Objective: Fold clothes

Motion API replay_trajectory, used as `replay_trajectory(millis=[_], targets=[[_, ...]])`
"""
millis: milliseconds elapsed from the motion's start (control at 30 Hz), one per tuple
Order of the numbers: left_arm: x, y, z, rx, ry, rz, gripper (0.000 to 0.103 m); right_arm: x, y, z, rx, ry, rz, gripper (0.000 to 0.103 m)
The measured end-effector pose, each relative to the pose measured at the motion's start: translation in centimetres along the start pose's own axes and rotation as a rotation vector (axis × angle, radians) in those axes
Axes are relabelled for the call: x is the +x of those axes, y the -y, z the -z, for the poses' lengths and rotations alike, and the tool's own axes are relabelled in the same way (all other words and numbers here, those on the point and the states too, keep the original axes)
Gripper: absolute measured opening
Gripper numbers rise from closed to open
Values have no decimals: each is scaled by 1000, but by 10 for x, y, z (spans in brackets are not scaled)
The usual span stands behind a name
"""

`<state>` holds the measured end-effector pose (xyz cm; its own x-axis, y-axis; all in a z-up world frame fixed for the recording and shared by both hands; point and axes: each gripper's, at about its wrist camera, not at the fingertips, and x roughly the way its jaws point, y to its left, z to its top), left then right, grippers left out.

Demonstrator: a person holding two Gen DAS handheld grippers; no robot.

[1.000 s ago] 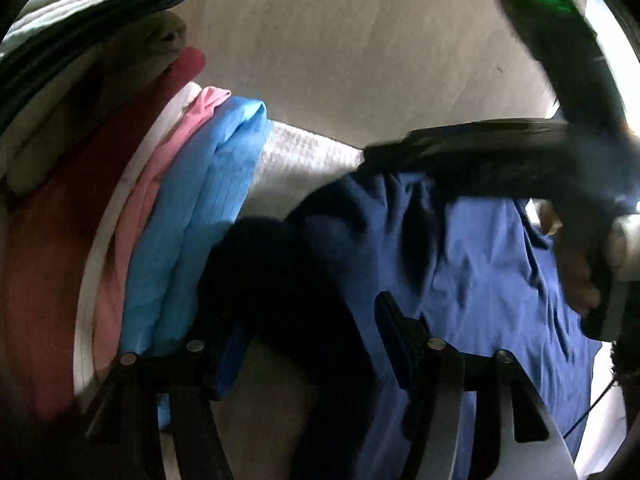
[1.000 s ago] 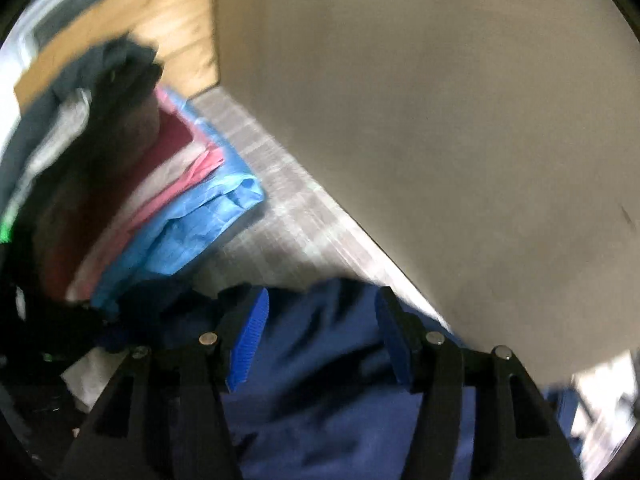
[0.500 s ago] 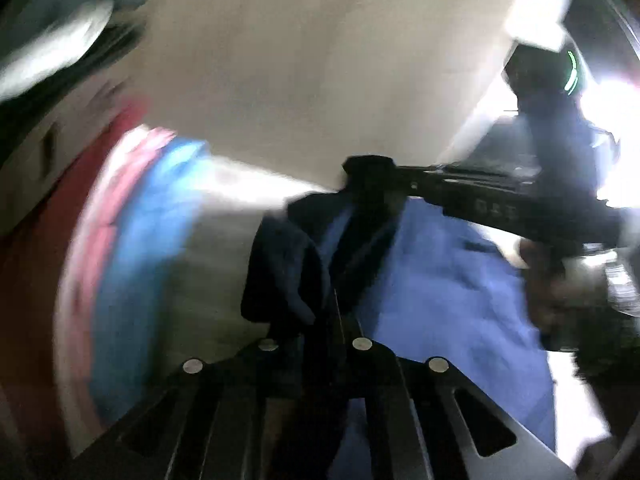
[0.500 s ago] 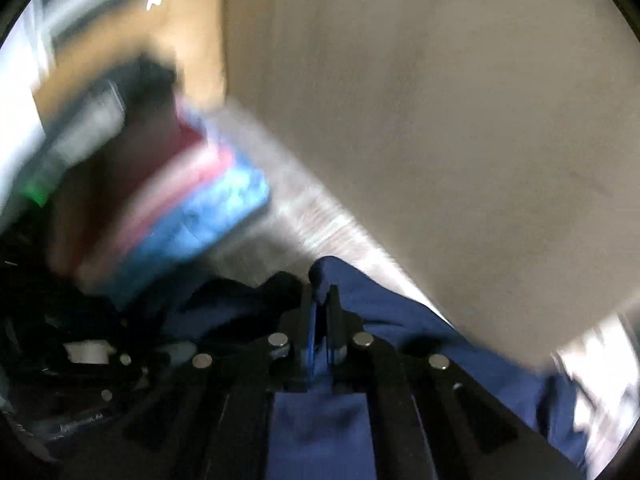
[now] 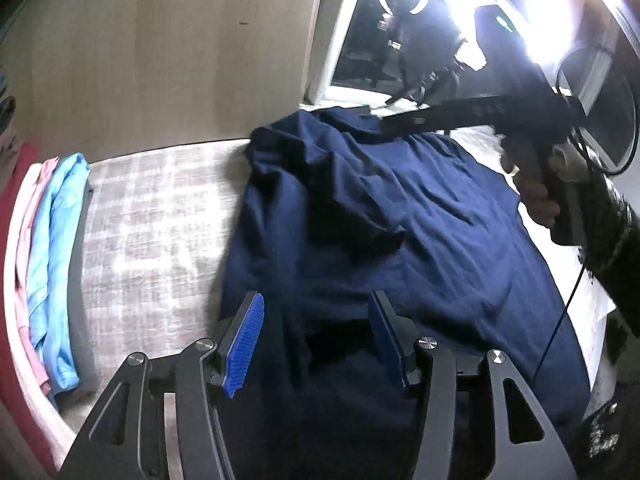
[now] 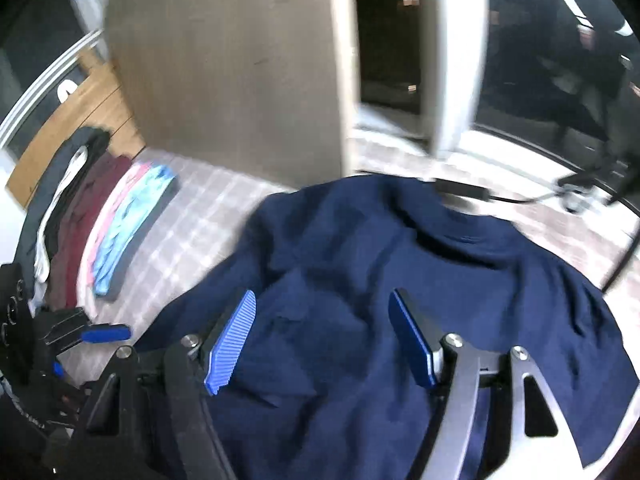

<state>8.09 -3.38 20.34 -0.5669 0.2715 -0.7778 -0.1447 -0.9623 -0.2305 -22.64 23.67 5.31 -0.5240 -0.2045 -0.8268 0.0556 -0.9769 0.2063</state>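
A navy blue shirt (image 5: 420, 240) lies spread and wrinkled on the checked cloth surface (image 5: 160, 232); it also shows in the right wrist view (image 6: 400, 280). My left gripper (image 5: 316, 340) is open and empty just above the shirt's near edge. My right gripper (image 6: 324, 340) is open and empty over the shirt's middle. The right gripper also shows from the side in the left wrist view (image 5: 460, 116), held by a hand over the shirt's far edge. The left gripper's fingertip (image 6: 106, 334) shows at the left of the right wrist view.
A stack of folded clothes (image 6: 120, 232), light blue, pink, maroon and dark, stands at the left; it shows too in the left wrist view (image 5: 52, 264). A beige wall panel (image 6: 240, 80) rises behind. A window (image 5: 400, 40) and a black cable (image 6: 500, 198) are at the back right.
Both grippers were shut on the navy shirt half a second ago; both have let go and opened. The shirt now lies spread out, and both grippers have pulled back above it.
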Motion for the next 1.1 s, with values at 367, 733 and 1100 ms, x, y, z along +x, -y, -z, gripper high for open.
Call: replay_trajectory(millis=[367, 733, 1100], targets=[[36, 8, 12, 39, -98, -22, 53, 59, -38, 24, -96, -181, -24, 4], [26, 9, 14, 45, -90, 30, 56, 1, 65, 35, 199, -87, 35, 36], [76, 56, -11, 240, -97, -43, 61, 88, 4, 11, -111, -240, 44, 40]])
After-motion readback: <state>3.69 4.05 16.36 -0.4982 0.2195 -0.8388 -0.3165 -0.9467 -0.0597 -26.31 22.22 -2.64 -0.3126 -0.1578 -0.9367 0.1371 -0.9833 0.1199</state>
